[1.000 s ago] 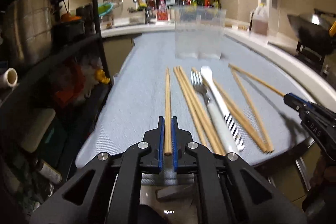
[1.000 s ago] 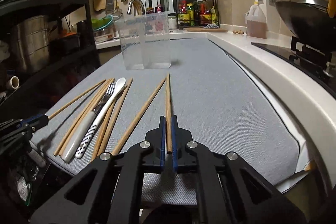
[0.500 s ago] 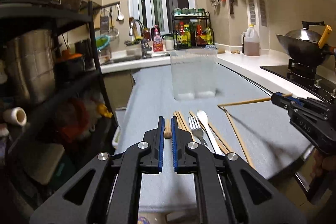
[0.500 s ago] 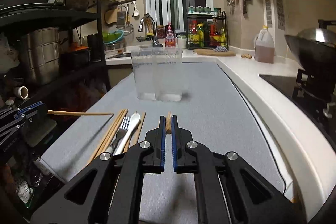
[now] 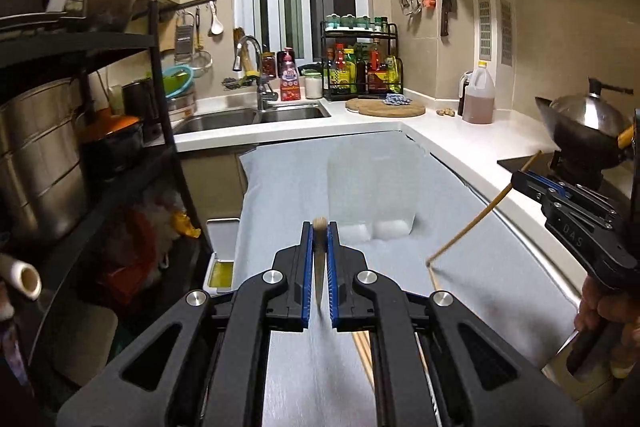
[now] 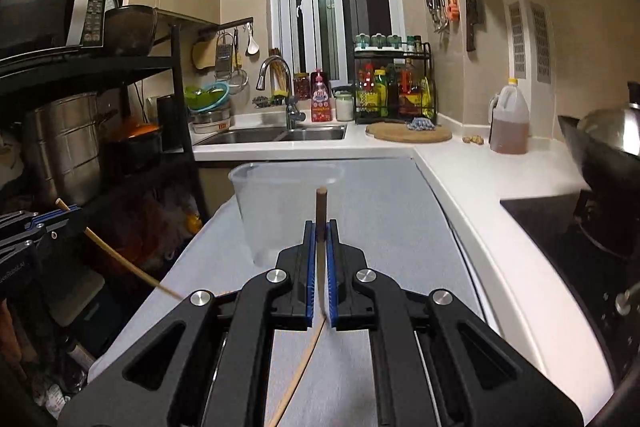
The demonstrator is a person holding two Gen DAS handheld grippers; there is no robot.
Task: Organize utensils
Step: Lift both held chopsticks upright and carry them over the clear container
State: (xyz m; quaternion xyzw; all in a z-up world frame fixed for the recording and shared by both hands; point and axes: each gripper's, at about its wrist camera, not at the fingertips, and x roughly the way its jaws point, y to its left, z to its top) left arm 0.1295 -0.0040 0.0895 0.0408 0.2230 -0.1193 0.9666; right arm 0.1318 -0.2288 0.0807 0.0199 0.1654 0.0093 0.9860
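Left hand-held gripper (image 5: 319, 227) clamped on one chopstick (image 5: 319, 259) — right hand-held gripper (image 6: 319, 227) clamped on another chopstick (image 6: 320, 211). Both lifted above the grey worktop (image 5: 288, 179) — clear plastic container (image 6: 280, 203) just ahead.

The left claw (image 5: 320, 259), a matte black plastic two-finger tool, has straight fingers lined with ribbed blue pads (image 5: 307, 267). Behind them spread angular black linkage arms with triangular cut-outs, pinned by round silver screws. The right claw (image 6: 320, 259) is built the same way: black fingers, blue ribbed pads (image 6: 330, 275), silver screw heads on its black links. Seen from the left wrist view, the right claw's side carries the embossed letters "DAS" and thin blue strips along its nose. A bare-skinned right hand (image 5: 604, 319) wraps its dark handle
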